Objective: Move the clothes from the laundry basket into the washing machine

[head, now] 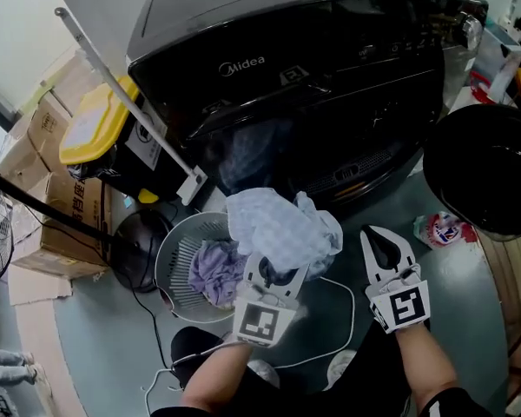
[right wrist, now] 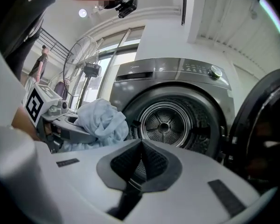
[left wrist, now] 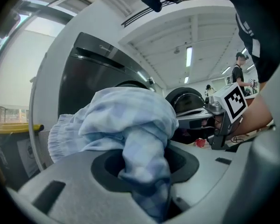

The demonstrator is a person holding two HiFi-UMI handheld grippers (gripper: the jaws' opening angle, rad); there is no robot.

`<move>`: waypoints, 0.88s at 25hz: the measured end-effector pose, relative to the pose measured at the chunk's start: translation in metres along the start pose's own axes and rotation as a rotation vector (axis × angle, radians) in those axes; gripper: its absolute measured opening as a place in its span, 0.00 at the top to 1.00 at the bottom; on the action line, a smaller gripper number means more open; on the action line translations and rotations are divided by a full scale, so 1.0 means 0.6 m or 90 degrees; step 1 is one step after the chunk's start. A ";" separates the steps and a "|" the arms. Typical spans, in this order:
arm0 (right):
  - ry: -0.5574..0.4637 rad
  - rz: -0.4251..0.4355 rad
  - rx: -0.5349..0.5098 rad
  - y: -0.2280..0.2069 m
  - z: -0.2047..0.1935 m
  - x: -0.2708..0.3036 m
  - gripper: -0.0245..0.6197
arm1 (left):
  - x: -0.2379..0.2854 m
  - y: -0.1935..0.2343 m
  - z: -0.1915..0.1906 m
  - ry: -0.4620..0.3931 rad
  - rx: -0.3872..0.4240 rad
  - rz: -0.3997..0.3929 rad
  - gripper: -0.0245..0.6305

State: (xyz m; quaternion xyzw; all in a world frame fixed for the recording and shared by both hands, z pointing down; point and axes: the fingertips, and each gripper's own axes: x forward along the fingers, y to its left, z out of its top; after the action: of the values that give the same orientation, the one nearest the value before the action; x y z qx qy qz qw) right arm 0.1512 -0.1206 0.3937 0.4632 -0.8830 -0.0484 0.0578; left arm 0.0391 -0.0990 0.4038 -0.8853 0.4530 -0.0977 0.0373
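Note:
My left gripper (head: 276,270) is shut on a pale blue checked garment (head: 280,229), which bunches above its jaws in front of the washing machine's open drum (head: 269,159). In the left gripper view the pale blue garment (left wrist: 126,125) fills the jaws and hides the drum. The right gripper (head: 385,248) is shut and empty, level with the left one and a little to its right. Its own view looks straight into the steel drum (right wrist: 164,124), with the garment (right wrist: 100,120) and the left gripper (right wrist: 60,120) at the left. A lilac garment (head: 215,272) lies in the round white laundry basket (head: 175,259) on the floor.
The machine's round door (head: 486,168) hangs open at the right. A yellow-lidded bin (head: 95,124), cardboard boxes (head: 65,207) and a white pole (head: 126,98) stand at the left. A white cable (head: 334,346) loops over the floor, and a fan (right wrist: 86,64) stands behind.

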 end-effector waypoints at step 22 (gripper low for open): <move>-0.004 -0.039 0.026 -0.130 -0.032 -0.038 0.95 | 0.226 -0.063 0.010 0.004 -0.038 -0.010 0.70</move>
State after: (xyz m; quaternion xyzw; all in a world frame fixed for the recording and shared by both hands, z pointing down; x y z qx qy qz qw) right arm 0.2302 -0.1469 0.4003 0.4909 -0.8695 -0.0332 0.0440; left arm 0.1479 -0.1866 0.4227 -0.8892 0.4491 -0.0872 0.0087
